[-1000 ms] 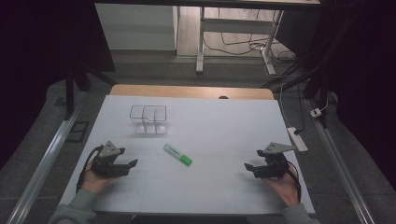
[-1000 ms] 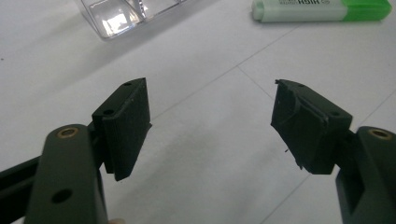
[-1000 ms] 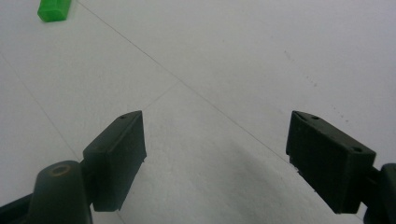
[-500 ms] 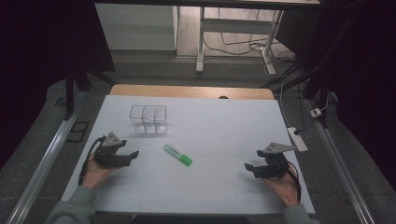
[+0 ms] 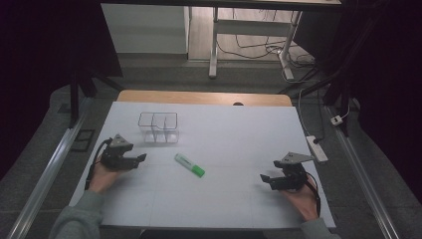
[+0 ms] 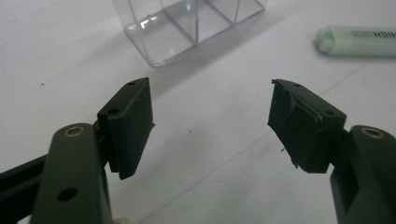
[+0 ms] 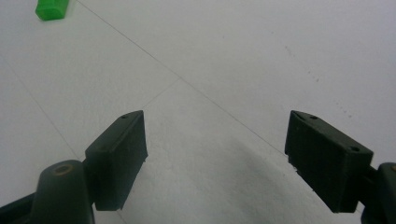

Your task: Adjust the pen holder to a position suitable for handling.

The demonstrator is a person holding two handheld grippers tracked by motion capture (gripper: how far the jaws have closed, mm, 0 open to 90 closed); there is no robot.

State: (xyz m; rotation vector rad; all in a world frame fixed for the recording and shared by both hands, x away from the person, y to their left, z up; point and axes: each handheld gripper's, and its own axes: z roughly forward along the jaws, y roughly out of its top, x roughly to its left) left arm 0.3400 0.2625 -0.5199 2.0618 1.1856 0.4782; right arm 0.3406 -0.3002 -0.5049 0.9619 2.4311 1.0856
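Plainly the left gripper (image 5: 141,158) leads, jaws spread wide and empty, aimed toward the green marker (image 5: 189,165) lying flat mid-table, near the clear box (image 5: 158,127); the right gripper (image 5: 263,178) waits well apart, equally wide and empty, leaving room

Dark printed lettering along the barrel of the pale green plastic highlighter pen (image 6: 359,41), seen upside down, roughly "HIGH" at the frame edge. Smaller print beside it too blurred to read.
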